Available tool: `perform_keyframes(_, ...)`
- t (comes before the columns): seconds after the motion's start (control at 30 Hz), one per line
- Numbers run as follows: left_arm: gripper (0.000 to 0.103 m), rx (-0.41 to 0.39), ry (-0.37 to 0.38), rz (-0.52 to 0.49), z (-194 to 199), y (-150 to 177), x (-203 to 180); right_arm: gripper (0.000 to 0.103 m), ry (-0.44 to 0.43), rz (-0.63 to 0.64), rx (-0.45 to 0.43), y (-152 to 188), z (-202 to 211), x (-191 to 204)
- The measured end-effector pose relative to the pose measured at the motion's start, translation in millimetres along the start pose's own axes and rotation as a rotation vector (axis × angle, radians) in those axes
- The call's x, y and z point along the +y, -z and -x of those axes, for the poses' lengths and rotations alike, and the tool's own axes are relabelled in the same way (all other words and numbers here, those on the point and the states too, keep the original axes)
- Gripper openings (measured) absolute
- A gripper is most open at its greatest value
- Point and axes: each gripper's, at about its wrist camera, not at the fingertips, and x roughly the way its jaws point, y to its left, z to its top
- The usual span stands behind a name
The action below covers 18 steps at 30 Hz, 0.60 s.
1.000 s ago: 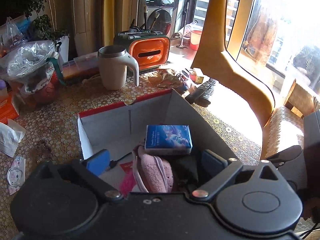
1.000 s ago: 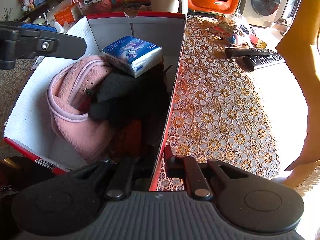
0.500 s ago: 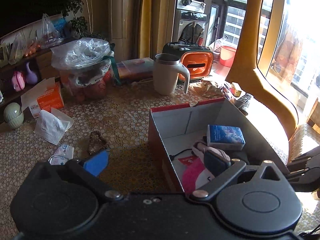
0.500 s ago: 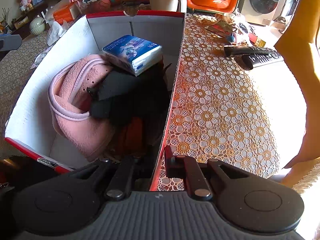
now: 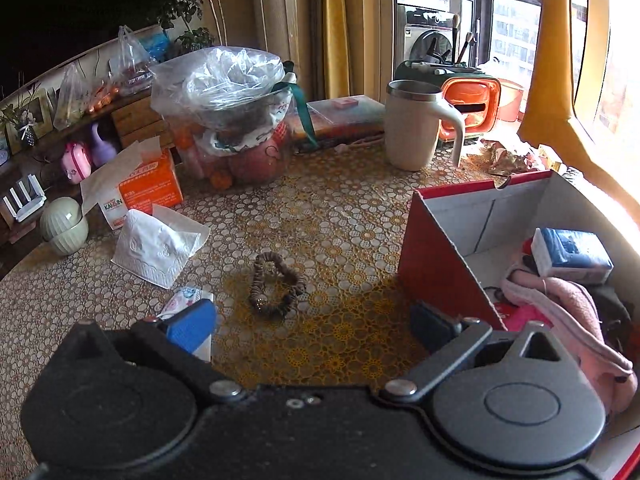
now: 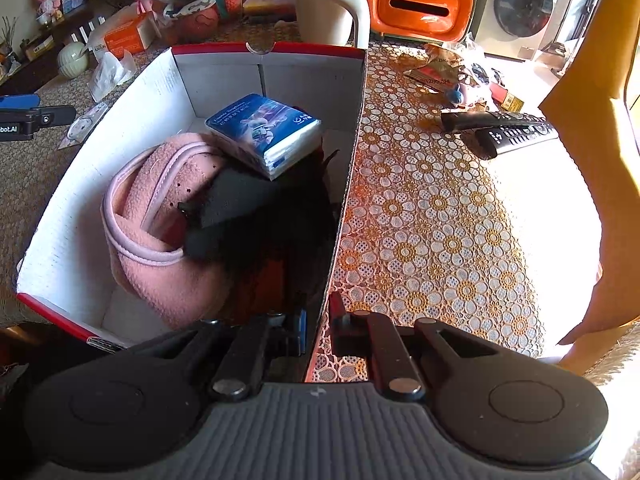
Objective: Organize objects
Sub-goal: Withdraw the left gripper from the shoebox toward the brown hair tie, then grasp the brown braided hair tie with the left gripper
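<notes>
A red cardboard box (image 5: pixel 436 248) with white inside stands on the table; it also shows in the right wrist view (image 6: pixel 120 120). It holds a blue tissue pack (image 6: pixel 264 134), a pink fleece item (image 6: pixel 160 216) and dark cloth (image 6: pixel 256 208). My right gripper (image 6: pixel 318 330) is shut on the box's near right wall. My left gripper (image 5: pixel 312 324) is open and empty, left of the box, above a brown hair scrunchie (image 5: pixel 276 284) on the tablecloth. A small wrapped packet (image 5: pixel 182 300) lies by the left fingertip.
A white tissue pile (image 5: pixel 158 246), an orange tissue box (image 5: pixel 148 186), a plastic bag of fruit (image 5: pixel 232 120), a beige mug (image 5: pixel 416 124) and an orange container (image 5: pixel 472 108) stand further back. Two remotes (image 6: pixel 504 132) and wrappers (image 6: pixel 440 68) lie right of the box.
My left gripper has moved left, out from over the box to above the scrunchie on the tablecloth. My right gripper has kept its hold on the box wall.
</notes>
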Motion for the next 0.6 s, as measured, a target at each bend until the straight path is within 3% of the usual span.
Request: perform_keyframes(0.6, 0.099, 0.043, -0.011, 0.007, -73, -1, 9, 0.007, 0.01, 0.013, -0.005, -10, 6, -1)
